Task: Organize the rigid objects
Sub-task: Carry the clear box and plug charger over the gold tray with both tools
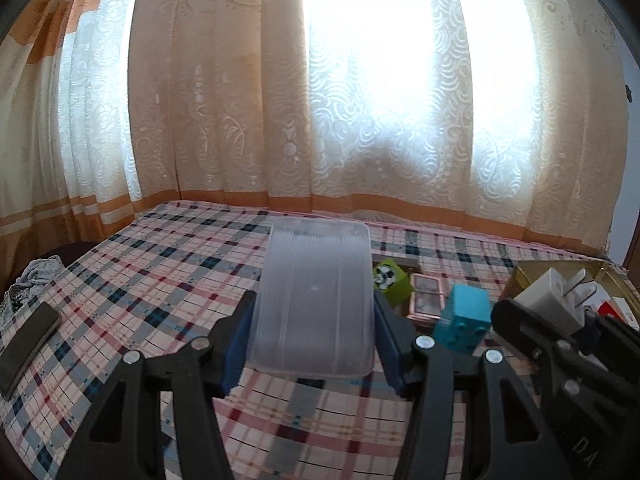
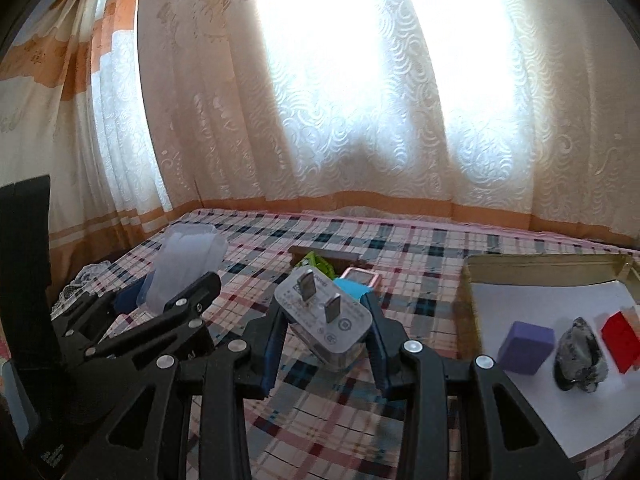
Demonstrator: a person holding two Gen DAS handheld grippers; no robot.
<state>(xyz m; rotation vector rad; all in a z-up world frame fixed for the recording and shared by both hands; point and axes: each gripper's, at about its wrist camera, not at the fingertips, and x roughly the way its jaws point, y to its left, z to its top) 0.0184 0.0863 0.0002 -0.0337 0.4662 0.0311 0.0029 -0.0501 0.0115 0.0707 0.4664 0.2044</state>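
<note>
My left gripper (image 1: 315,322) is shut on a clear ribbed plastic box (image 1: 314,296), held above the plaid bed cover; the same box (image 2: 188,264) shows at the left of the right wrist view. My right gripper (image 2: 326,330) is shut on a white charger plug (image 2: 326,322), prongs facing up; in the left wrist view the plug (image 1: 554,300) sits at the right. On the cover lie a green cube (image 1: 394,282), a blue block (image 1: 464,316) and a pink-framed case (image 1: 426,300). A gold tray (image 2: 500,266) at the right holds a purple block (image 2: 526,346), a dark stone (image 2: 580,354) and a red block (image 2: 620,346).
A dark phone (image 1: 28,342) lies on the bed's left side beside a lace cloth (image 1: 30,280). Patterned curtains (image 1: 360,100) hang close behind the bed. A brown flat object (image 2: 324,256) lies behind the green cube.
</note>
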